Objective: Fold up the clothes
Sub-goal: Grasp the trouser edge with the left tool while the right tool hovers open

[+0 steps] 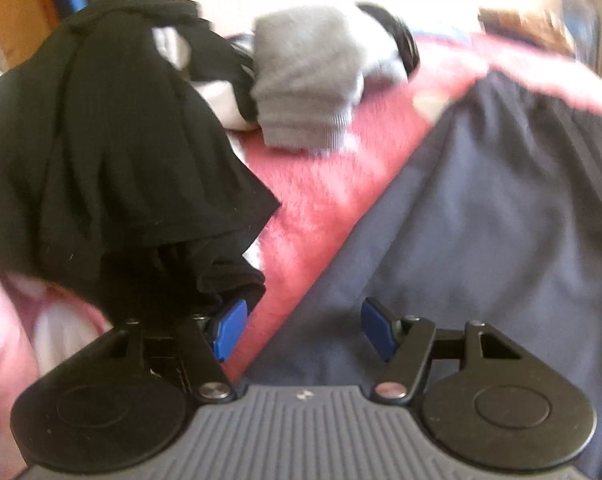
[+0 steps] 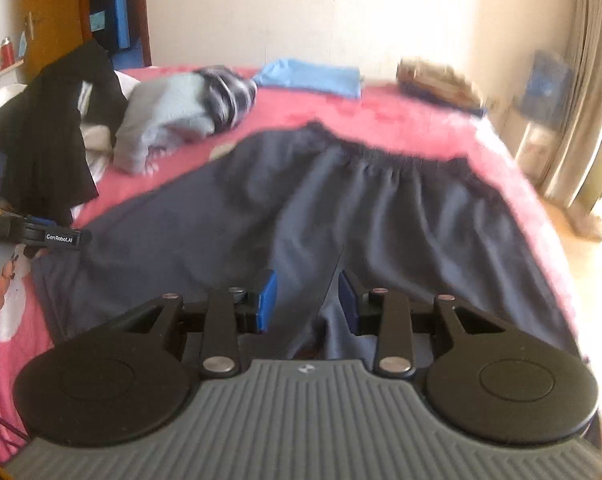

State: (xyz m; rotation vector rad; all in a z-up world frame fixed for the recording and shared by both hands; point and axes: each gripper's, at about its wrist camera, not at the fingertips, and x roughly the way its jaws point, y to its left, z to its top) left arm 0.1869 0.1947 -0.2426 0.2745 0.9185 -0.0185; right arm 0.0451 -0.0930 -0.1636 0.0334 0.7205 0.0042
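Note:
Dark navy trousers (image 2: 341, 204) lie spread flat on the pink bed, waistband at the far side. They also show in the left wrist view (image 1: 481, 240). My right gripper (image 2: 307, 300) is open, jaws apart, over the near end of the trousers where the two legs meet. My left gripper (image 1: 301, 330) is open and empty, above the trousers' left edge. It also shows in the right wrist view (image 2: 57, 236) at the far left, held by a hand. A black garment (image 1: 113, 140) hangs crumpled just left of the left gripper, touching its left finger.
The pink bedspread (image 2: 401, 120) covers the bed. A folded grey garment (image 1: 305, 80) and a striped one (image 2: 229, 92) lie at the far left. A light blue cloth (image 2: 313, 76) and a brown item (image 2: 437, 76) lie at the far edge. Curtains (image 2: 593, 80) hang at right.

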